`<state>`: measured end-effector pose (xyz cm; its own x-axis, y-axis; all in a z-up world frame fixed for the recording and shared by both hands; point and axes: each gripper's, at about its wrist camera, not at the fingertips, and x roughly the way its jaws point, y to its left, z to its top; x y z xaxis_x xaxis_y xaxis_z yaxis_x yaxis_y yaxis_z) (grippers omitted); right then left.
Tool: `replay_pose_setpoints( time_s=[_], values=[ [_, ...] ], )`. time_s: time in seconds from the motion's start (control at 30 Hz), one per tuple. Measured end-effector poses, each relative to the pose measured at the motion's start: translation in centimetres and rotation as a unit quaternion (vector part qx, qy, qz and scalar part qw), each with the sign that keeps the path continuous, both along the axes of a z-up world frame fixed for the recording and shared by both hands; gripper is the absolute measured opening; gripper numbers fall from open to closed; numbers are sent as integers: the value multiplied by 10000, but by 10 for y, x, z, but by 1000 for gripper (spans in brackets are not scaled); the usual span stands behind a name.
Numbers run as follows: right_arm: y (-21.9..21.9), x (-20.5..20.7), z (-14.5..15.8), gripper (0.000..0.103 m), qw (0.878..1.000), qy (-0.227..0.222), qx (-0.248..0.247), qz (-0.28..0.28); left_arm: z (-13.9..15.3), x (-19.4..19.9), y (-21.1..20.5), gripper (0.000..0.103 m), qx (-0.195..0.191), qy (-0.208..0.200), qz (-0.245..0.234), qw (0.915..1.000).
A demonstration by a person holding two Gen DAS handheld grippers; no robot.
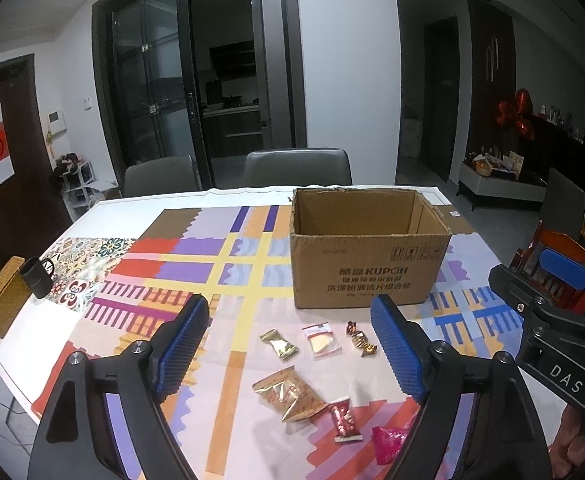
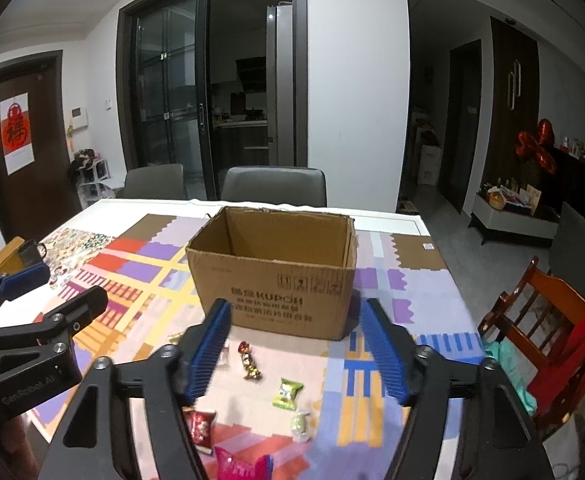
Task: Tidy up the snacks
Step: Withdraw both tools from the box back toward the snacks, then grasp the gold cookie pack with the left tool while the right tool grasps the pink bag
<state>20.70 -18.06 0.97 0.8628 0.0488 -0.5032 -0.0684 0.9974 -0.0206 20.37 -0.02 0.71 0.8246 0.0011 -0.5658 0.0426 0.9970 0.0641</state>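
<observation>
**Both grippers open above scattered snacks**

The left hand-held gripper [image 1: 292,344] hovers with its jaws spread wide and nothing between them; the right hand-held gripper [image 2: 296,348] is likewise wide open and empty. An open cardboard box [image 1: 368,256] stands upright on the patterned worktop [image 1: 252,240], just beyond the snacks. Near it lie 3 small pieces: a gold candy [image 1: 278,345], a clear packet [image 1: 322,340] and a twisted brown candy [image 1: 361,339]. Nearer sit a gold-orange pouch [image 1: 288,394], a red packet [image 1: 342,420] and a pink wrapper [image 1: 388,442]. A green candy [image 2: 287,393] lies right of these.
</observation>
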Motion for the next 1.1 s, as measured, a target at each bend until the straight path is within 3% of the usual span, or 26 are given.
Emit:
replay_pose_setpoints(
  time_s=[0.57,1.1],
  values=[
    [2,-26,-28,89,9994,150,-44,-307,-29,-20,10,99,72,103,38,9999],
    [10,-40,-63,89,9978,462,1,-466,-66,-28,20,100,-22,416,-40,9991]
  ],
)
